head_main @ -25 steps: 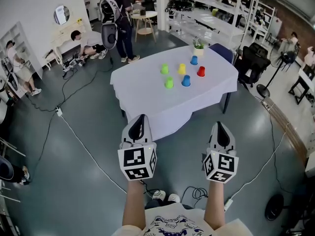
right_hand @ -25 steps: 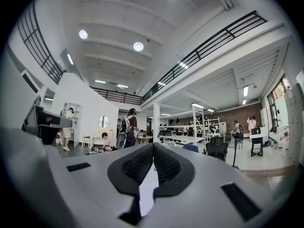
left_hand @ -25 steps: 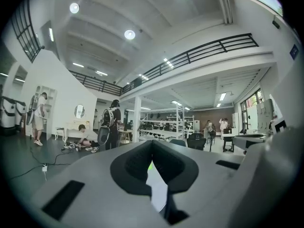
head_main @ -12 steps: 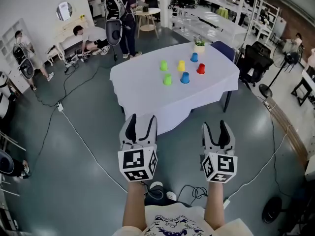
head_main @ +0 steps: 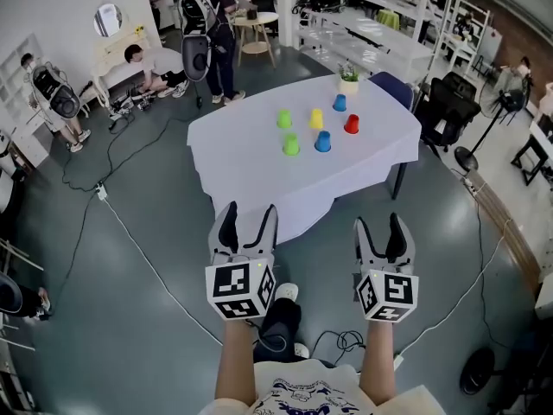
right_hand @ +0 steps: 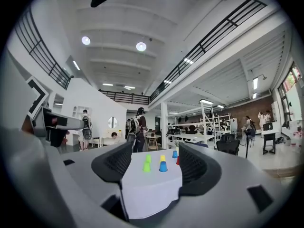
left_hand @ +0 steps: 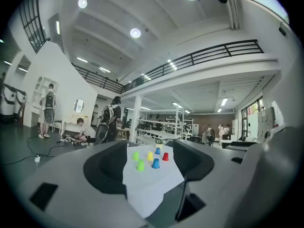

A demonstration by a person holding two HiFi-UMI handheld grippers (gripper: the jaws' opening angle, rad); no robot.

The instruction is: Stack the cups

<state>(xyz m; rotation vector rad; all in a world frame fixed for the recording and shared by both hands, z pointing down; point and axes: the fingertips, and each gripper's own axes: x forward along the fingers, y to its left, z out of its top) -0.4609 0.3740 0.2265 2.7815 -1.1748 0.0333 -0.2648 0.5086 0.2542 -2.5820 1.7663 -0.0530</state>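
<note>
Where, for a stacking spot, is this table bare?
The white-clothed table is bare across its near half, from the nearer green plastic cup and nearer blue plastic cup to the front edge, and at its right end past the red plastic cup. Cups crowd the far middle.

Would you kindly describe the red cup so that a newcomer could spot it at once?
Find the table with the white cloth in the middle of the floor. Six cups stand on its far half. The red cup is the rightmost in the head view, and the only red one.
</note>
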